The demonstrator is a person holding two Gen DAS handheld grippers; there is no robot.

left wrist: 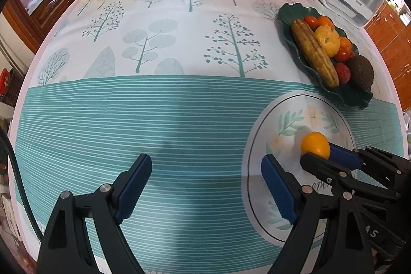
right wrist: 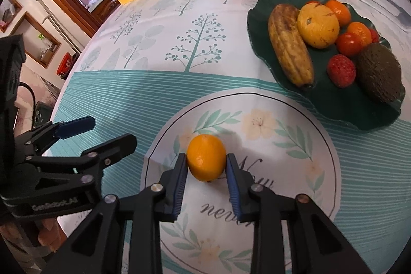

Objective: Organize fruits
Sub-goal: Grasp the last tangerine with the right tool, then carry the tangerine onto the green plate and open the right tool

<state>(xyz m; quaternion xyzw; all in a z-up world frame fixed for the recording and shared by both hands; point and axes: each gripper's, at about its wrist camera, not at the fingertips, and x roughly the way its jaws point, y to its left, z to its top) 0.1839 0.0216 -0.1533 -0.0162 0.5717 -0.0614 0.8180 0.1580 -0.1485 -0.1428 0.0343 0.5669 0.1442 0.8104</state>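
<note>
right gripper closed on orange fruit, blue pads touching both sides, over the printed circle. left gripper spread wide, nothing between its fingers, above bare striped tablecloth. farther right, dark green leaf plate near table edge, holding banana, avocado, other fruit.

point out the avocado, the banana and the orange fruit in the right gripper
avocado [right wrist: 379,73], right wrist view, middle of its dark skin
banana [right wrist: 289,45], right wrist view, middle of its spotted peel
orange fruit [right wrist: 206,157], right wrist view, centre of its front, between the two pads
</note>
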